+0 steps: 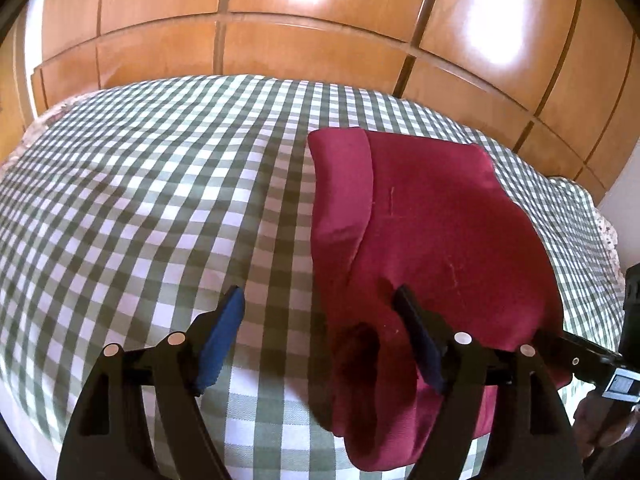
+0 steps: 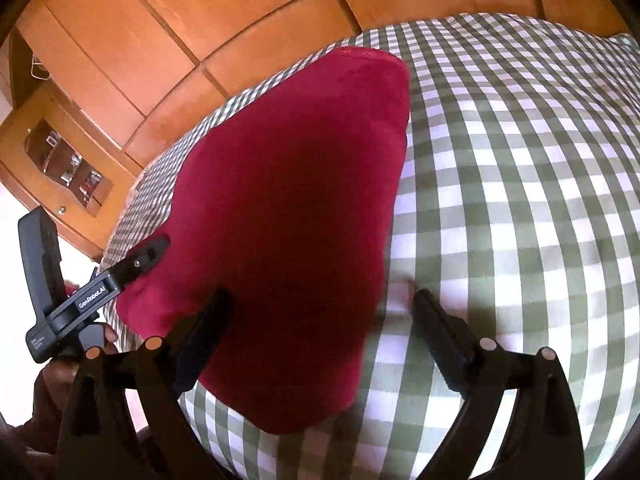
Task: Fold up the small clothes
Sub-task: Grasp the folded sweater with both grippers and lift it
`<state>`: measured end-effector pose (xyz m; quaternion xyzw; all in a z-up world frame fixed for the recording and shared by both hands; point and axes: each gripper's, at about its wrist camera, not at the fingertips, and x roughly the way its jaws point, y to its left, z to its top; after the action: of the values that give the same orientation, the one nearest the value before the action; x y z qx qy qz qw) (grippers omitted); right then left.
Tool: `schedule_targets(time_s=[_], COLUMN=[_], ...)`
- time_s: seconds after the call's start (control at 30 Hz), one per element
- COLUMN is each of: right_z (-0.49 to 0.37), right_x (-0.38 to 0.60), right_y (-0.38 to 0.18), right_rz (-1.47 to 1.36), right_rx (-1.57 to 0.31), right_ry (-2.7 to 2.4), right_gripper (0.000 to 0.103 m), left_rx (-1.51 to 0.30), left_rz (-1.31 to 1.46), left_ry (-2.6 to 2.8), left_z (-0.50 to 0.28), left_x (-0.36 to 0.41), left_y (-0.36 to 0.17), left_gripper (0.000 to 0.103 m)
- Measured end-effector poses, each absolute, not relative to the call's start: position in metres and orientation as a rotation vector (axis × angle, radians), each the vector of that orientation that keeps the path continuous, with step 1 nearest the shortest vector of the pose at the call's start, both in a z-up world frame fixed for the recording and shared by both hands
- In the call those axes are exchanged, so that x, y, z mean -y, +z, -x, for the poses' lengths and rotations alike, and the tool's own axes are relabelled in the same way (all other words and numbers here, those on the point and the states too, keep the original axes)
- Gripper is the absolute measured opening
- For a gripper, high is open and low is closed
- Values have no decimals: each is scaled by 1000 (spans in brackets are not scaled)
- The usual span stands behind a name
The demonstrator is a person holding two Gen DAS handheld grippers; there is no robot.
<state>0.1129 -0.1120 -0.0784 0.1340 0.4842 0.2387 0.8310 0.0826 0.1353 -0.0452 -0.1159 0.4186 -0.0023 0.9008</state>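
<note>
On the green-checked bedspread (image 1: 160,200) the red garment (image 1: 420,220) is lying already folded into a long strip, its long axis running away from both grippers toward the wooden wardrobe (image 1: 280,40). Both sets of fingers are standing wide apart with nothing pinched between them. The left gripper (image 1: 320,320) is hovering over the near left edge, one finger above the cloth and the other above bare bedspread. The right gripper (image 2: 320,316) is doing the mirror thing at the near right edge, so each is about equally near. Next fold probably means grabbing that near end. The left view is showing a lapped flap along the far left side; the right view is only showing smooth red, plus a hand (image 2: 60,380) holding the other gripper.
</note>
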Motion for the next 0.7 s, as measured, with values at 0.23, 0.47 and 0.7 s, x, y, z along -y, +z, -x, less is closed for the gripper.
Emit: schedule_targets(time_s=[0.23,0.47,0.7], right_z=[-136,-186,-184], right_x=[134,120,107], right_y=[-52,-69,-55], right_rz=[-417,-476,-476], right_rx=[-1003,-1082,-1059], right_ry=[528,538,566], right_gripper=[94,88,43], left_rx=[-896,-885,-880], left_rz=[493,593,730], left_ry=[-138,-247,-411], left_z=[-84,-85,-86], left_x=[-164,-174,-167], left_y=[-64,-73,-75], left_gripper=[77,70,37])
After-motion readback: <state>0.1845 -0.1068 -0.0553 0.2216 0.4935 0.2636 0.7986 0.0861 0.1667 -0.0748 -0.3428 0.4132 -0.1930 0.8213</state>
